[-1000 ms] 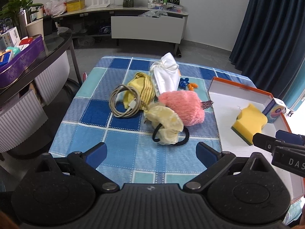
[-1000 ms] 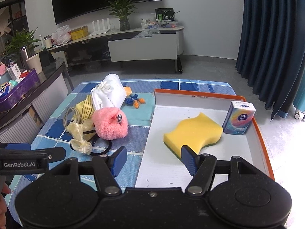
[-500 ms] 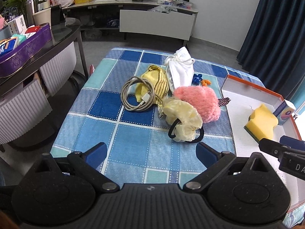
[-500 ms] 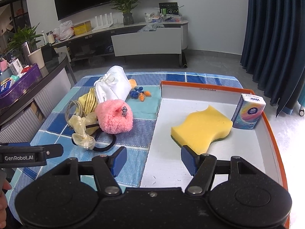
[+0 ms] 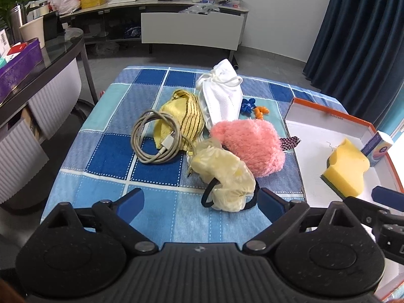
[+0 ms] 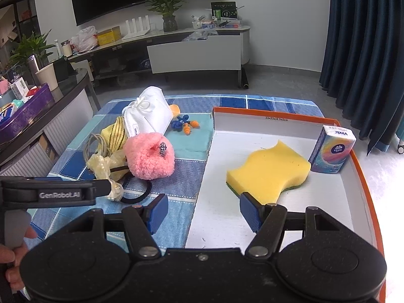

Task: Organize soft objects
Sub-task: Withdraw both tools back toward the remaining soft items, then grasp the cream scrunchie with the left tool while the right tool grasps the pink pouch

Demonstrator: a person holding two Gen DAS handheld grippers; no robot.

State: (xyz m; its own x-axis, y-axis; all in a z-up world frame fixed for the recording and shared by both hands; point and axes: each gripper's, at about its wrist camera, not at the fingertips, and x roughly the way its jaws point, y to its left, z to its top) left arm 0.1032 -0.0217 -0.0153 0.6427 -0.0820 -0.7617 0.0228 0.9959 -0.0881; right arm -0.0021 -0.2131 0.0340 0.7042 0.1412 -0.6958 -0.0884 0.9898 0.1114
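A pile of soft things lies on the blue checked cloth: a pale yellow scrunchie with a black hair tie, a pink fluffy piece, a white mask, a yellow striped cloth and a coiled cable. My left gripper sits low just before the scrunchie, its jaws closing, the scrunchie's near end between the tips but untouched. My right gripper hangs open and empty over the tray's near left edge. A yellow sponge and a tissue pack lie in the orange-rimmed tray.
Blue and orange earplugs lie behind the pink piece. A glass-topped side table with a purple bin stands at the left. A person's hand holds the left gripper's handle. A TV cabinet and dark curtains stand beyond.
My left gripper moved forward and down toward the scrunchie, which now sits much nearer its tips, and its jaws narrowed slightly. The right gripper stayed nearly still.
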